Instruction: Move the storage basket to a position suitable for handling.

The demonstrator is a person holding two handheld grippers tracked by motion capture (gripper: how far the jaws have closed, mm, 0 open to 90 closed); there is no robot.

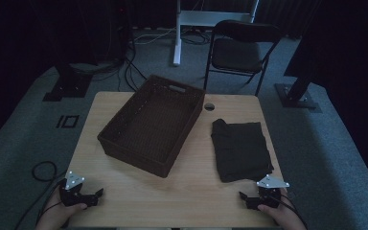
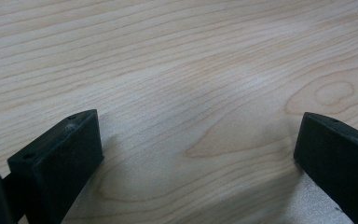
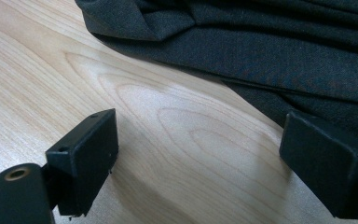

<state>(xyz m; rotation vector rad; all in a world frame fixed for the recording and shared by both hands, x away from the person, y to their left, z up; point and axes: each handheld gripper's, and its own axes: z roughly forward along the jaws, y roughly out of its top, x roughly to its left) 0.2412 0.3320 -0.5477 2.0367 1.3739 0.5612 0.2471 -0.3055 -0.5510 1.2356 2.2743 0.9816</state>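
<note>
A dark woven basket (image 1: pixel 124 125) stands on the wooden table (image 1: pixel 196 191), left of centre and turned at an angle. A folded dark cloth (image 1: pixel 241 149) lies to its right. My left gripper (image 1: pixel 98 194) rests at the table's near left corner, held by a hand; in the left gripper view it (image 2: pixel 198 140) stands open over bare wood. My right gripper (image 1: pixel 243 196) sits at the near right corner, just below the cloth. In the right gripper view it (image 3: pixel 198 140) is open, nothing between its jaws, with the cloth (image 3: pixel 261 51) close ahead and behind its right jaw.
A round cable hole (image 1: pixel 209 107) is in the table's far edge by the basket. A black folding chair (image 1: pixel 237 50) and a white desk leg (image 1: pixel 177 33) stand behind the table. Cables (image 1: pixel 43 171) lie on the grey carpet at left.
</note>
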